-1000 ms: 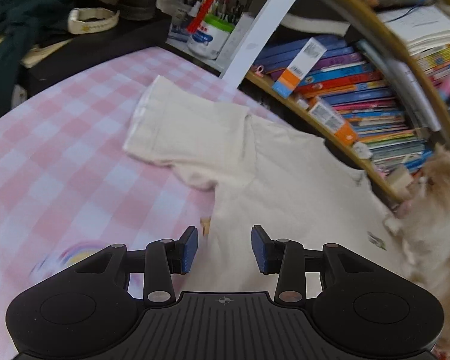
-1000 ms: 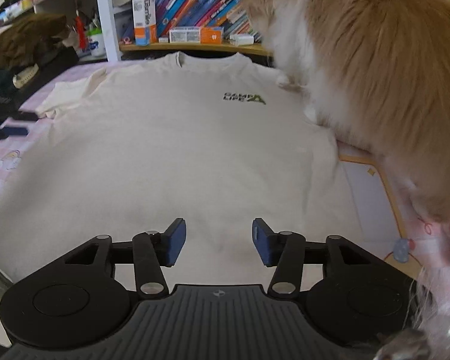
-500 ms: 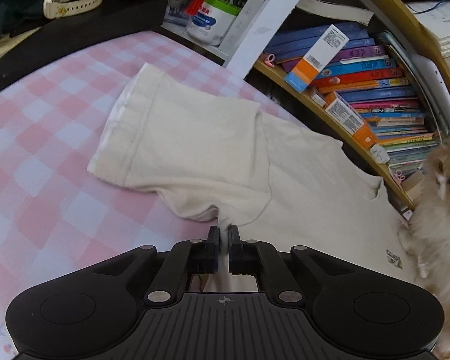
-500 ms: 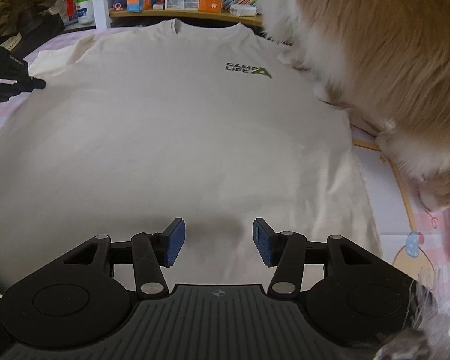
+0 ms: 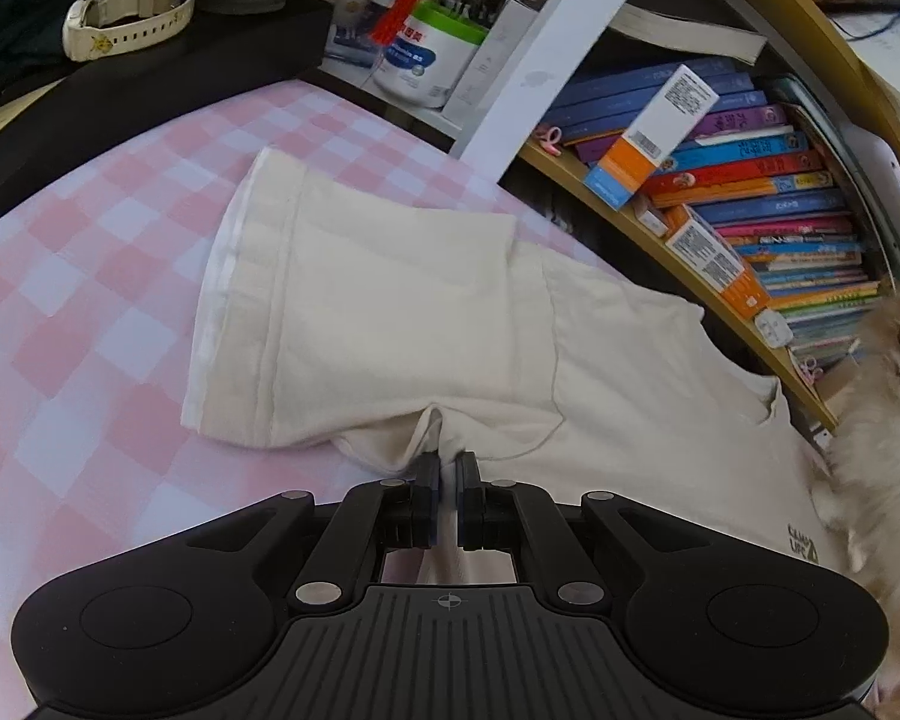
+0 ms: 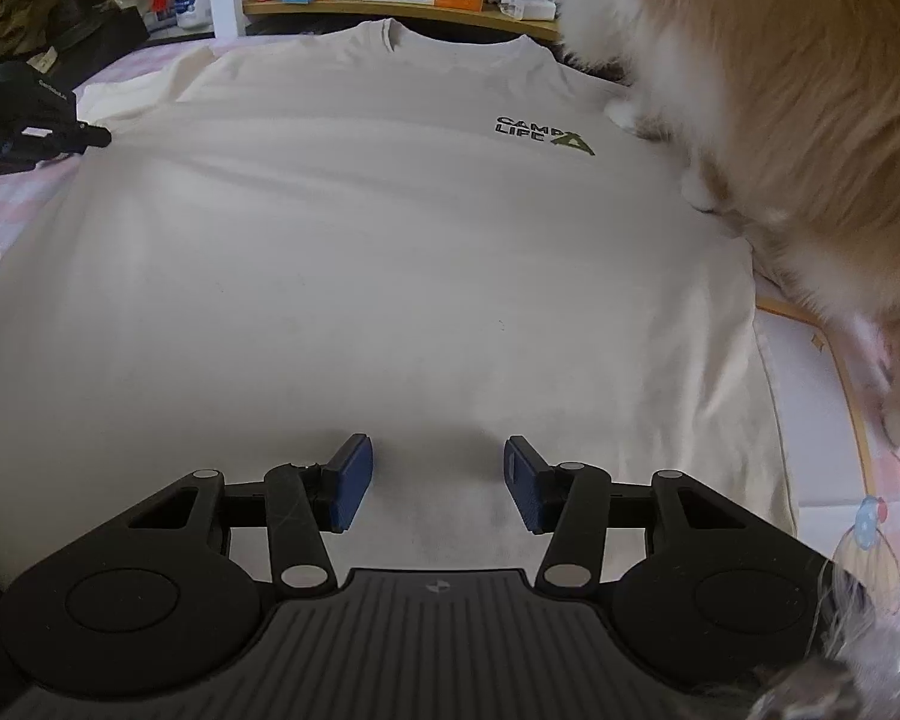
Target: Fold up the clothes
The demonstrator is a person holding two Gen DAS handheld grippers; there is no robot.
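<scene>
- The cream T-shirt [image 6: 354, 252] lies spread flat, front up, across the bed [image 5: 72, 300] with its pink checked sheet, collar toward the far edge by the bookshelf [image 5: 720, 276]. It looks light, soft and limp, so I judge it will sag and crease wherever it is not held; seams, hem and sleeve edges offer the firmest hold.
- A long-haired cat [image 6: 780, 138] sits on the shirt's right shoulder side, and will likely pin or drag the cloth there.
- The left claw [image 5: 444, 501] is pressed together on a pinch of fabric under the sleeve [image 5: 354, 312]; a second ago it stood spread above the cloth, so it has closed and moved nearer the sleeve.
- The right claw [image 6: 438, 483] is spread, pinching nothing, over the shirt's lower part, lower and closer than before.
</scene>
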